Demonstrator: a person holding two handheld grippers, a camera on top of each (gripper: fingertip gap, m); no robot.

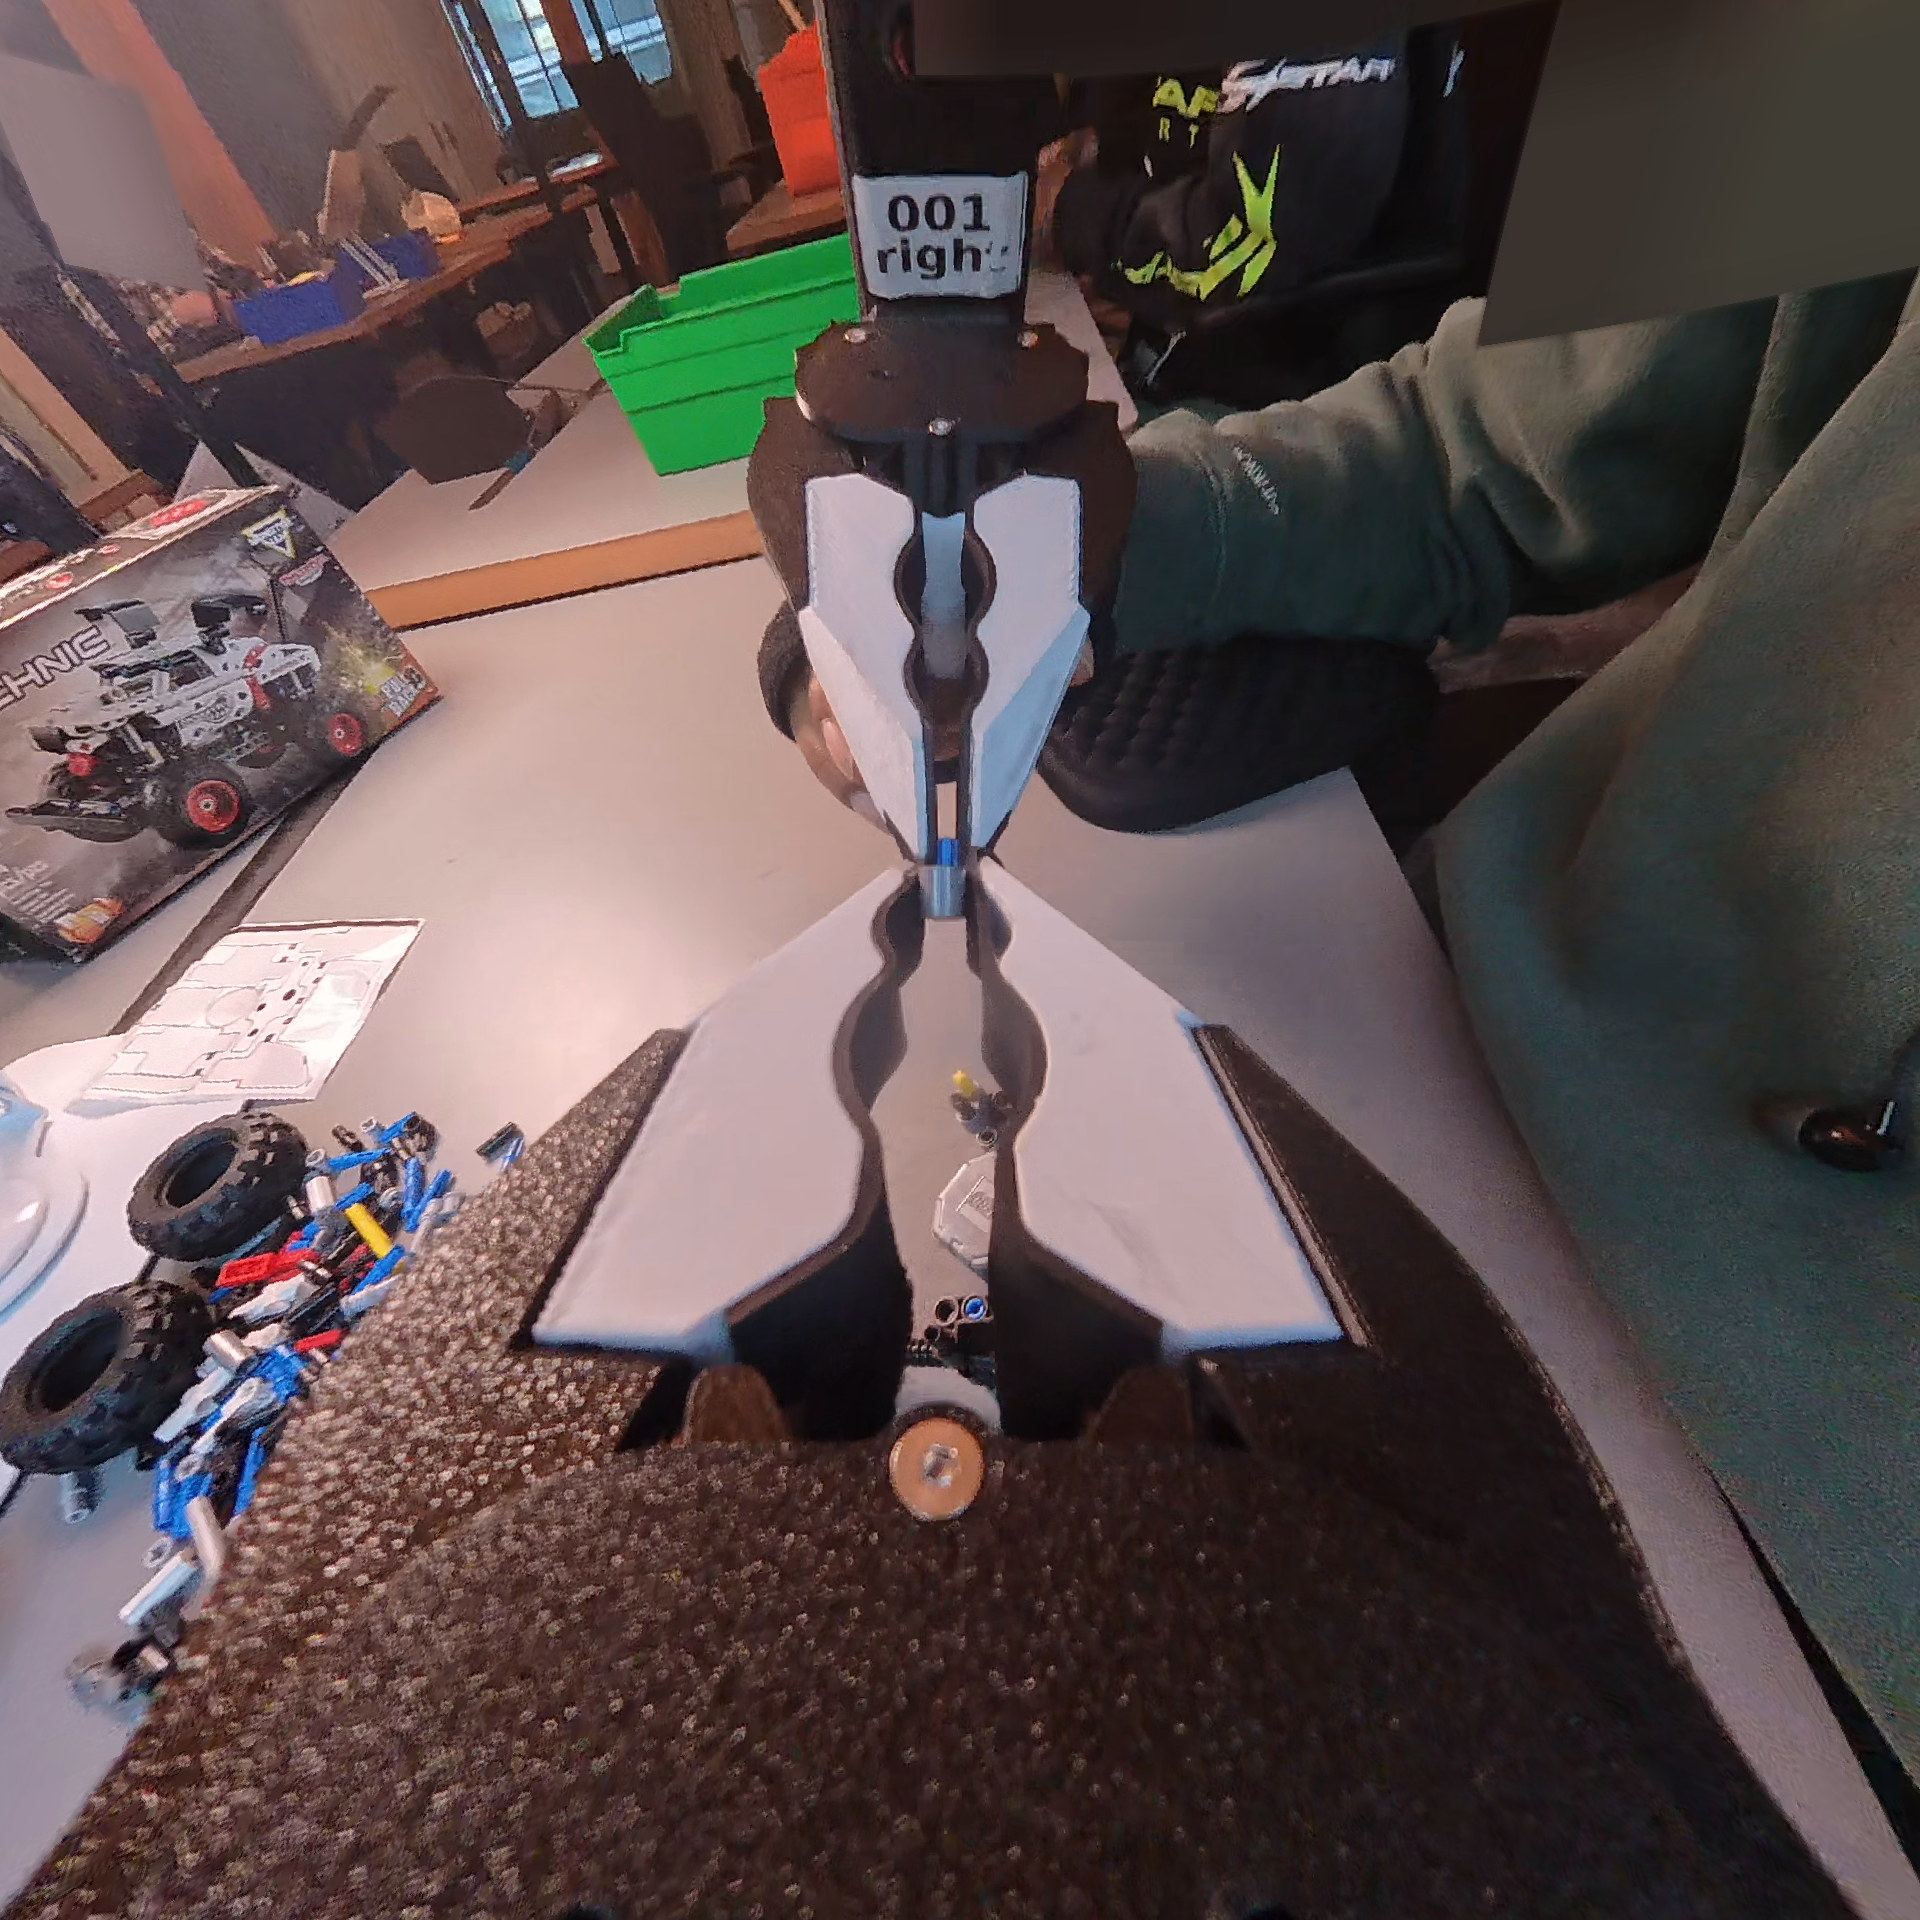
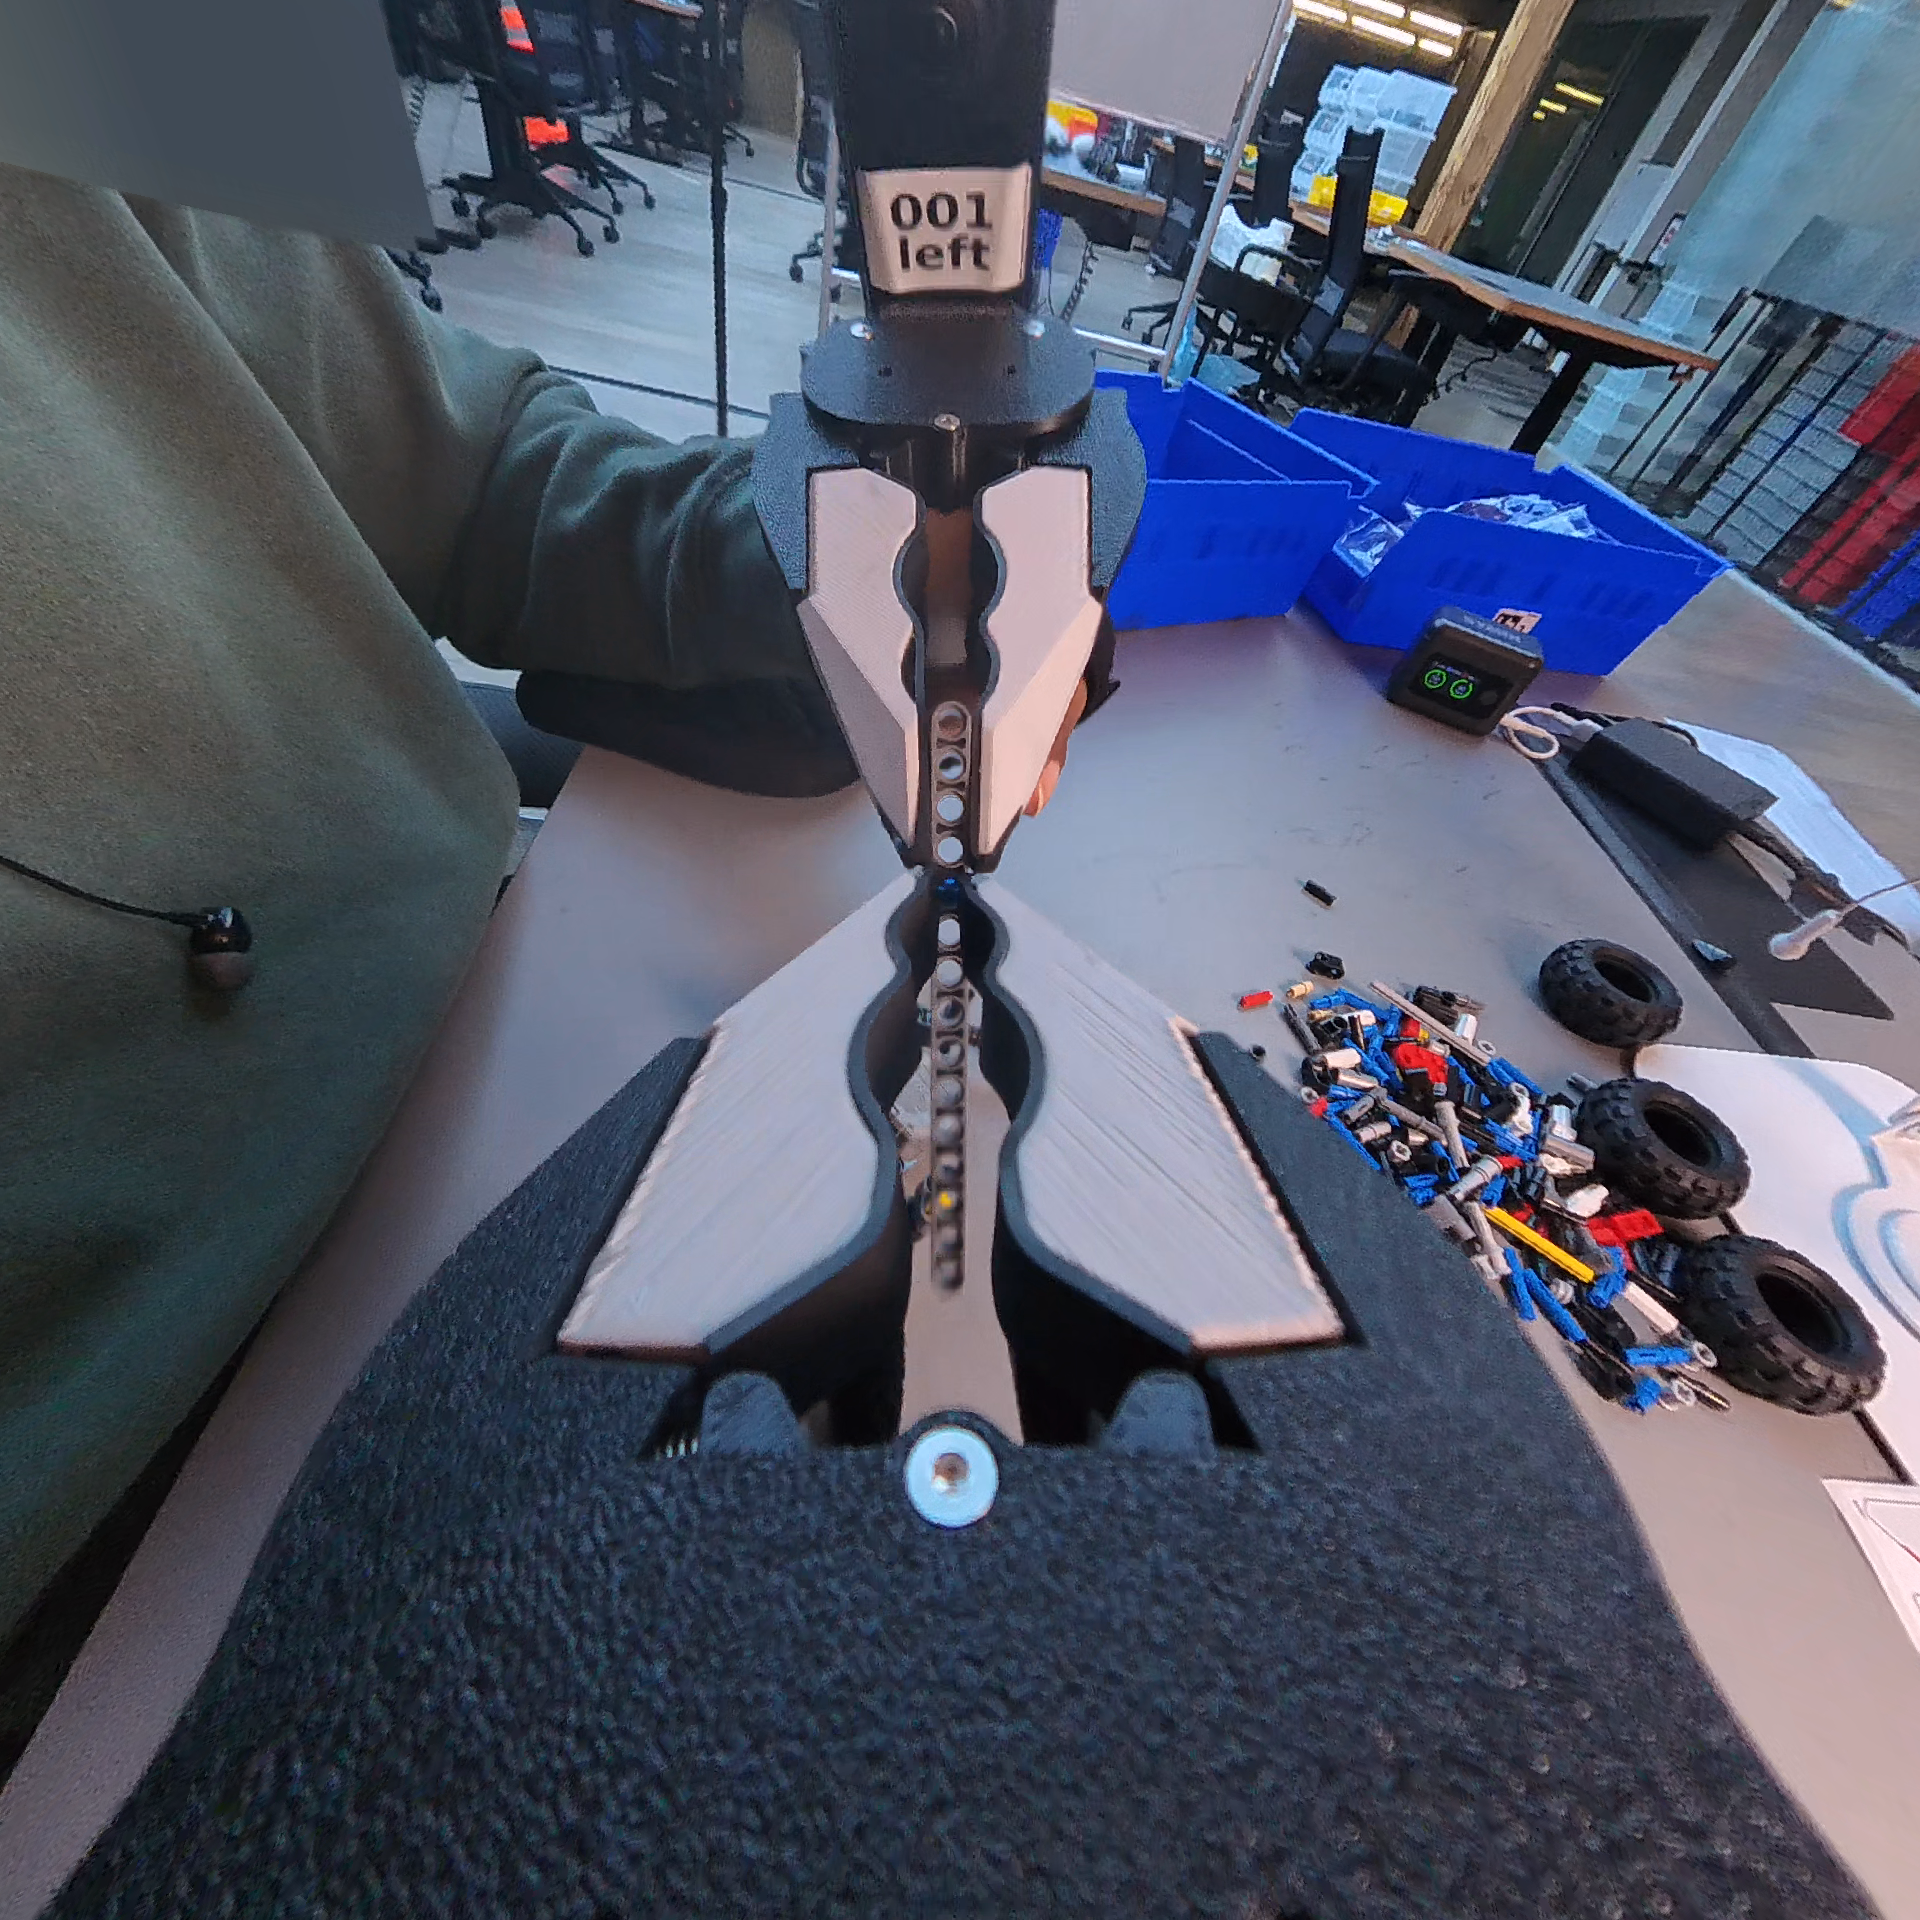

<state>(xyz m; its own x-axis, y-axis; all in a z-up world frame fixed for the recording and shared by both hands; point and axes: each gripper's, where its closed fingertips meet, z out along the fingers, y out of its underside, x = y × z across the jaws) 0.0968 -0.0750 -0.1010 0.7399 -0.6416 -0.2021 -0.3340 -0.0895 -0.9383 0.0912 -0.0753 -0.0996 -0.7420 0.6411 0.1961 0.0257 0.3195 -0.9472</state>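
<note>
Left wrist view
Left gripper [image 1: 943, 878]: its two white fingers [image 1: 748, 1153] come together at the tips and pinch a small grey tube piece [image 1: 943, 896] with a blue pin [image 1: 945, 852] sticking out of it.
Right gripper [image 1: 943, 831]: it points back at the left one, tip to tip. Its tips sit right at the blue pin. I cannot tell from here if it squeezes anything.
Table [image 1: 582, 790]: grey and flat, under both grippers.
Toy parts [image 1: 312, 1278]: a heap of blue, red, grey and yellow bits lies to the left, with two black tyres [image 1: 208, 1195] touching it.
Toy box [image 1: 177, 717]: it stands far left and shows a monster truck.
Paper sheet [image 1: 260, 1008]: it lies flat between the box and the heap.
Green bin [image 1: 727, 364]: far back on the table.
Sleeve [image 1: 1351, 520]: green, behind the right gripper.

Right wrist view
Right gripper [image 2: 948, 883]: its fingers [image 2: 1143, 1164] are nearly closed, tips close around the long piece.
Long grey beam [image 2: 948, 1091]: a thin bar full of round holes. It runs down the gap between the right fingers and on into the left gripper [image 2: 948, 857], whose tips are closed on it.
Toy parts [image 2: 1455, 1132]: the heap lies to the right with three black tyres [image 2: 1662, 1143] near it.
Blue bins [image 2: 1455, 540]: at the back right of the table [image 2: 1247, 810].
Small black device [image 2: 1465, 670]: just in front of the bins, screen lit green.
</note>
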